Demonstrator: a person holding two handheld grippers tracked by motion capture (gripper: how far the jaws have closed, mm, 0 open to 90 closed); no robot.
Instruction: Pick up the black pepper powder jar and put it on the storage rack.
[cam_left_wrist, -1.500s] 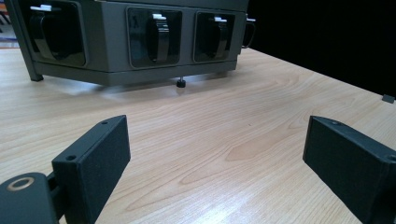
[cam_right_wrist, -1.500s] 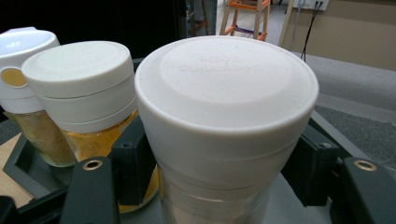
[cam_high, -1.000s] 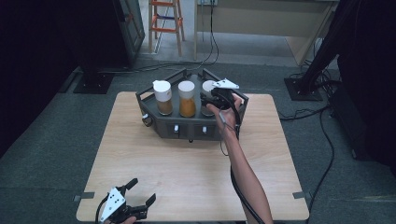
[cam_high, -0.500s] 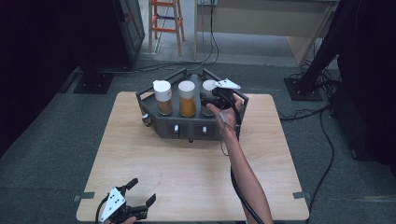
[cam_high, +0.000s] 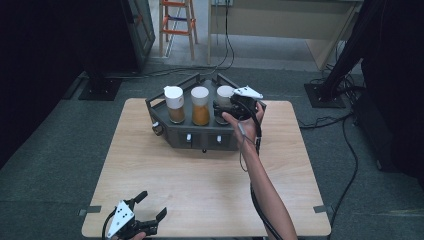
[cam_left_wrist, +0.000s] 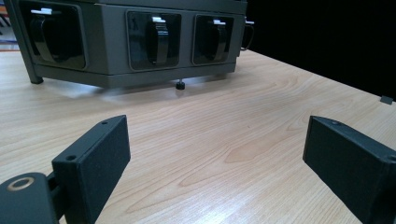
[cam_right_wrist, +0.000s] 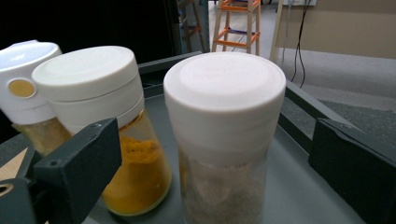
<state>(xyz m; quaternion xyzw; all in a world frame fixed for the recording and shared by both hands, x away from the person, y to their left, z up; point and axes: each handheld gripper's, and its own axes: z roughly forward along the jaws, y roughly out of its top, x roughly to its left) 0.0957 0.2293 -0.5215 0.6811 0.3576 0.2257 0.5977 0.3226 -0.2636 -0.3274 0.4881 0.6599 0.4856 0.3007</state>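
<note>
A dark grey rack (cam_high: 195, 137) stands at the far middle of the wooden table and holds three white-capped spice jars. The left jar (cam_high: 174, 104) holds brown powder, the middle jar (cam_high: 200, 105) orange powder. My right gripper (cam_high: 235, 105) reaches around the right jar (cam_high: 224, 97), which holds pale grey powder (cam_right_wrist: 224, 186). Its jaws have just been opening, and the jar stands between them with a gap on each side, so the fingers (cam_right_wrist: 79, 168) do not press on it. My left gripper (cam_high: 151, 205) rests open and holds nothing at the table's near left edge, facing the rack's front (cam_left_wrist: 112, 46).
The rack's front carries black handles (cam_left_wrist: 159, 39) in recessed panels. Light wood table (cam_high: 210, 175) stretches between the rack and my left gripper. Beyond the table lie a grey floor, cables (cam_high: 345, 130) and an orange stepladder (cam_high: 175, 25).
The right hand stays at the right jar with hardly any shift. The left gripper has not moved.
</note>
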